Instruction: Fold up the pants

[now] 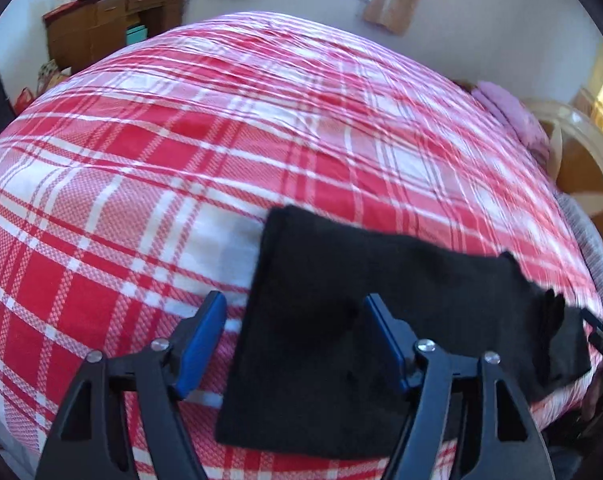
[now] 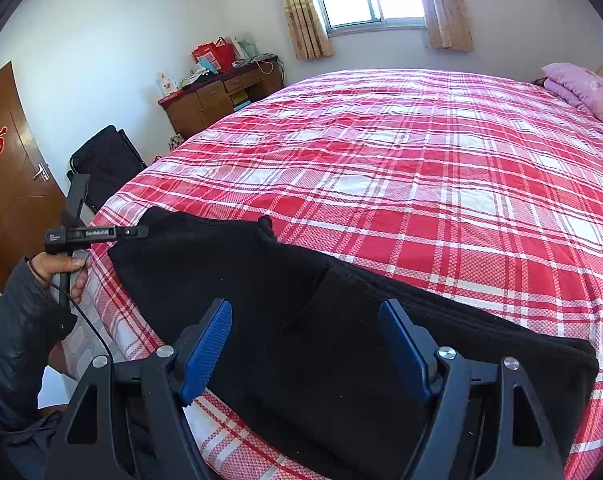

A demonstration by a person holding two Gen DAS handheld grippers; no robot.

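Black pants [image 1: 321, 320] lie flat along the near edge of a bed with a red and white plaid cover [image 1: 221, 140]. In the right wrist view the pants [image 2: 301, 320] stretch from the left end to the right end of the near edge. My left gripper [image 1: 297, 332] is open, its blue pads above the pants' left end, holding nothing. My right gripper [image 2: 305, 340] is open over the middle of the pants, holding nothing. The left gripper also shows in the right wrist view [image 2: 141, 232], held in a hand at the pants' left end.
The plaid cover [image 2: 421, 160] spreads far behind the pants. Pink pillows [image 2: 581, 88] lie at the head, with a wooden headboard [image 1: 581, 168] beside them. A wooden desk [image 2: 221, 96], a black chair [image 2: 105, 160] and a door [image 2: 9, 168] stand to the left.
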